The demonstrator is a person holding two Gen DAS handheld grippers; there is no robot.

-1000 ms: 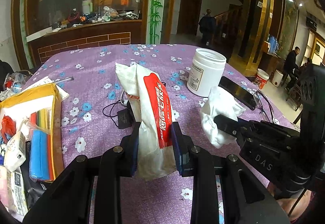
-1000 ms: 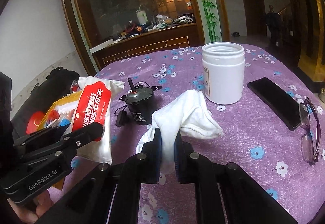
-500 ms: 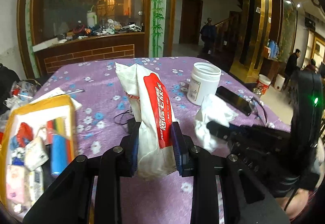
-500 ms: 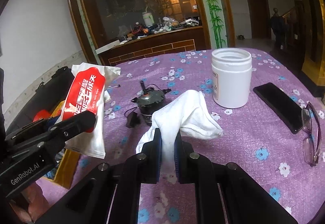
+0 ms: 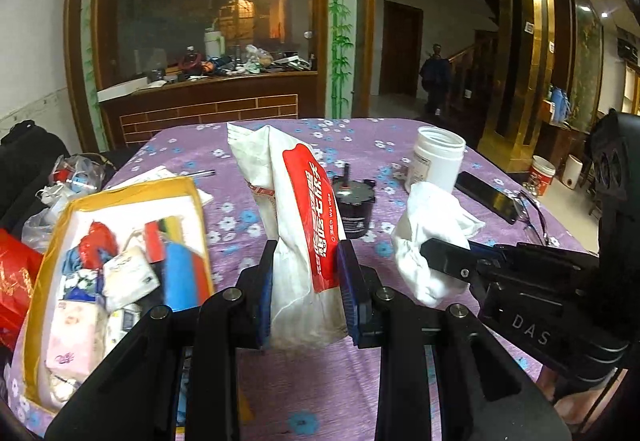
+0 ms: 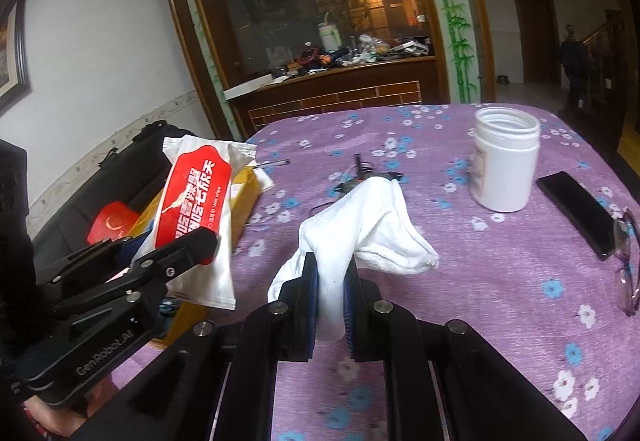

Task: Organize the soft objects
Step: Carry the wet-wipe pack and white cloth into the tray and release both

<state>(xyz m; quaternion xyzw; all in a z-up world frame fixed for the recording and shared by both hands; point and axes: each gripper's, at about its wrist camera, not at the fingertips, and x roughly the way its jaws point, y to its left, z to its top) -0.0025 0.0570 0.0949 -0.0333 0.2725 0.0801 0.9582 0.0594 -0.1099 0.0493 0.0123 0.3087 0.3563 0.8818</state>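
The left gripper (image 5: 306, 281) clamps an upright wipes pack (image 5: 296, 225), held above the purple tablecloth (image 5: 240, 217). At its 9 o'clock lies a yellow box (image 5: 52, 241) of soft items. At 3 o'clock, the right gripper (image 6: 330, 293) pinches a white cloth (image 6: 360, 225). Jar (image 6: 506, 161), motor (image 5: 354, 209), phone (image 6: 576, 213) and glasses (image 6: 626, 261) sit at 12 to 2 o'clock.

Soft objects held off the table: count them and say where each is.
2. The wet wipes pack stands upright in the left gripper; the white cloth hangs from the right gripper. The box holds more.
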